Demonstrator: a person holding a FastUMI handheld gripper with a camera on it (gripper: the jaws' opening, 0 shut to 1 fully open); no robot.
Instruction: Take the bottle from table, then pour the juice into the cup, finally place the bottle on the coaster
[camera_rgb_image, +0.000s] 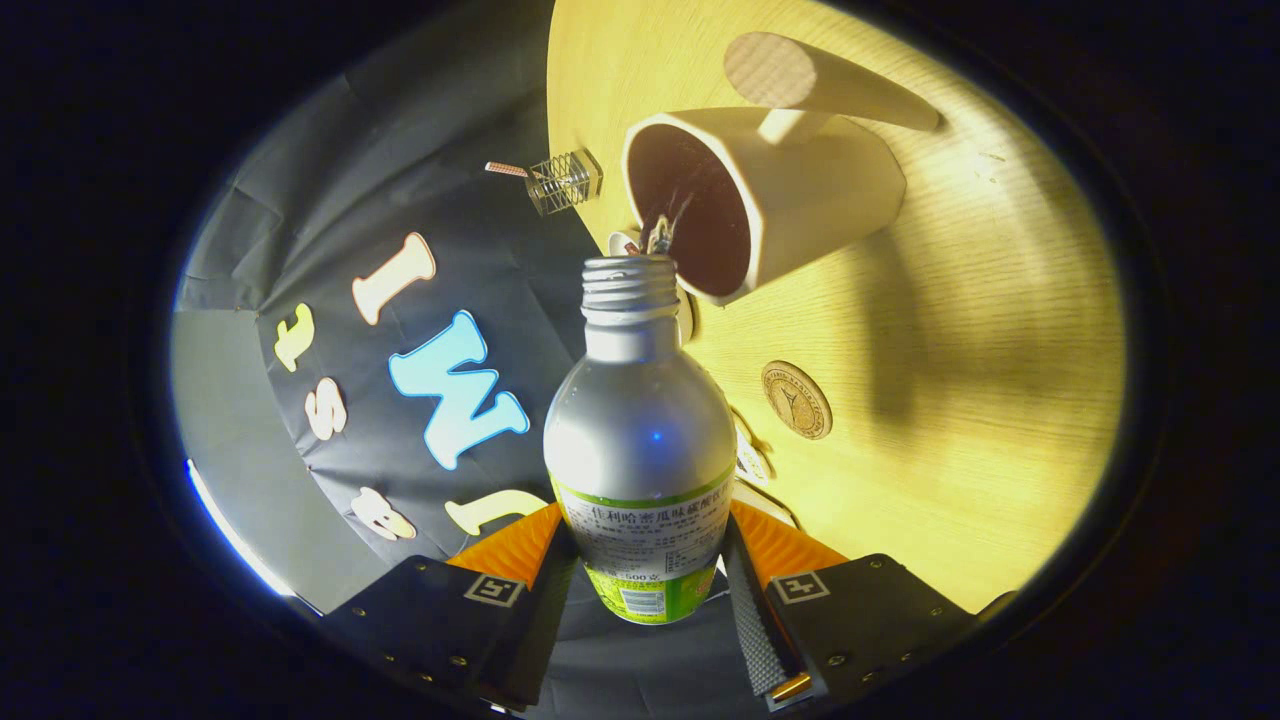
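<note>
Between my gripper's (645, 560) fingers I have the bottle (640, 440) clamped from both sides, its open neck tipped at the cup (760, 195) just ahead, liquid crossing. Beyond the fingers, the coaster (796, 399) lies on the table (980, 360).

The bottle (640, 430) looks like brushed, satin metal with a soft sheen, its threaded neck ribbed, and a glossy printed label wraps its lower part. The hand-held gripper (648, 580) presses both fingers on it; one finger pad (752, 630) looks finely knurled. The cup (770, 200) appears matt and smooth, like glazed ceramic. The tabletop (960, 360) shows pale wood grain with a smooth finish. The coaster (796, 400) looks like engraved wood.
</note>
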